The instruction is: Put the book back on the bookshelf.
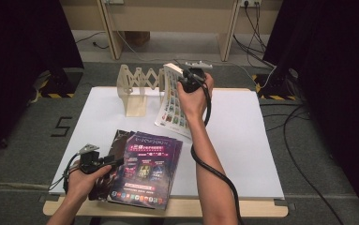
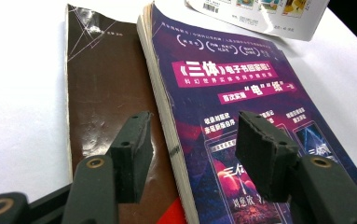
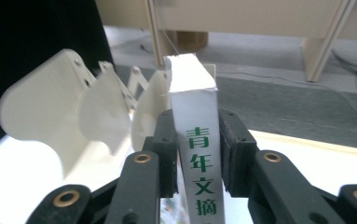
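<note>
Left tongs (image 1: 116, 161) sit at 7 o'clock on the tabletop (image 1: 243, 140), jaws spread and released. In the left gripper view they straddle the spine edge of the purple book (image 2: 241, 93) without touching it. That book lies on top of the brown book (image 2: 106, 93), offset toward 3 o'clock, so the brown cover shows along its 9 o'clock side. The purple book's near edge is close to the tabletop's front edge.

At 12 o'clock stands the wooden accordion rack (image 1: 137, 86), cream, with scissor links between its plates, near the far edge. Just beside it toward 3 o'clock, the right tongs (image 1: 183, 80) are clenched on the white magazine (image 1: 173, 101), pads pressing both faces at the spine, which bears green characters. The magazine hangs tilted, its lower corner at or just above the white surface; can't tell contact.

Open room: the tabletop is bare from 1 to 5 o'clock, and a strip at 9 o'clock is free too.

Surface: white sheet over a light wood top. Room: grey carpet, dark curtains both sides, wooden table legs and cables at the back.

Count: two flat books, one magazine, one rack, two tongs.
</note>
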The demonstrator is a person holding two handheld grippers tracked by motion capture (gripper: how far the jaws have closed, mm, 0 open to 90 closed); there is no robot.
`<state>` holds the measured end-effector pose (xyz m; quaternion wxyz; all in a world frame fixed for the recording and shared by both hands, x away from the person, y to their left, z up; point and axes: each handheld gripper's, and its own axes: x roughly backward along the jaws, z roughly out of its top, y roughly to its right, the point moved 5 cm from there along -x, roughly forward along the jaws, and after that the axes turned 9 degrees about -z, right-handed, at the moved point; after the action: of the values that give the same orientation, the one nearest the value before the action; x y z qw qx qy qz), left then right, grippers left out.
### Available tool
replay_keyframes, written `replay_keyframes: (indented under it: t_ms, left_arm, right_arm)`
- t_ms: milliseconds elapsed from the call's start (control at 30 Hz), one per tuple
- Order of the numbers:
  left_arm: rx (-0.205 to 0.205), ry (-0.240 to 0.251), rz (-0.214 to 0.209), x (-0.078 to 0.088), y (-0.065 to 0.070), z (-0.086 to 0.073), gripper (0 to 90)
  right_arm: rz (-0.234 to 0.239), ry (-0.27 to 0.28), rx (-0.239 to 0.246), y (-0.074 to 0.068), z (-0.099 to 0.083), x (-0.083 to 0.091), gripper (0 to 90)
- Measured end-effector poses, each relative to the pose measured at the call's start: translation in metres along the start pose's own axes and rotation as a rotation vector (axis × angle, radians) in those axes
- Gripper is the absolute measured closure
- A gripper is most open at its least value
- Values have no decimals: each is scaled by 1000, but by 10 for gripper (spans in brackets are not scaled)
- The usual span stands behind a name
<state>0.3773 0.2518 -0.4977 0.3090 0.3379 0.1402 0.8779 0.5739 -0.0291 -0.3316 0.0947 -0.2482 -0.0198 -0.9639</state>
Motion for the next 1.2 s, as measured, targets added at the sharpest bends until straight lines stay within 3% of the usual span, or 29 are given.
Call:
replay_keyframes:
  t_ms: [100,200,400,500,633,900,1033,1200]
  left_arm:
    - [2,0,-2,-1,0,0,447]
    - [1,-3,-1,-1,0,0,447]
    - [5,1,-4,0,0,0,447]
    - [12,0,-11,-1,0,0,447]
    - [16,-7,-13,-2,0,-1,447]
    - [7,-14,-19,-4,1,-1,448]
    - [9,-14,-17,-4,0,-1,448]
    - [11,-15,-21,-4,1,-2,447]
  right_arm:
    - [-3,-11,16,0,1,0,719]
    - [6,-26,-14,1,2,-2,691]
    - [8,-49,-3,1,4,-11,627]
    - [14,-94,-3,1,4,-22,703]
    - [-4,-100,37,3,6,-26,717]
    - [23,-91,1,9,9,-34,621]
    - [20,-107,5,9,11,-40,635]
    - [14,-143,22,7,10,-46,727]
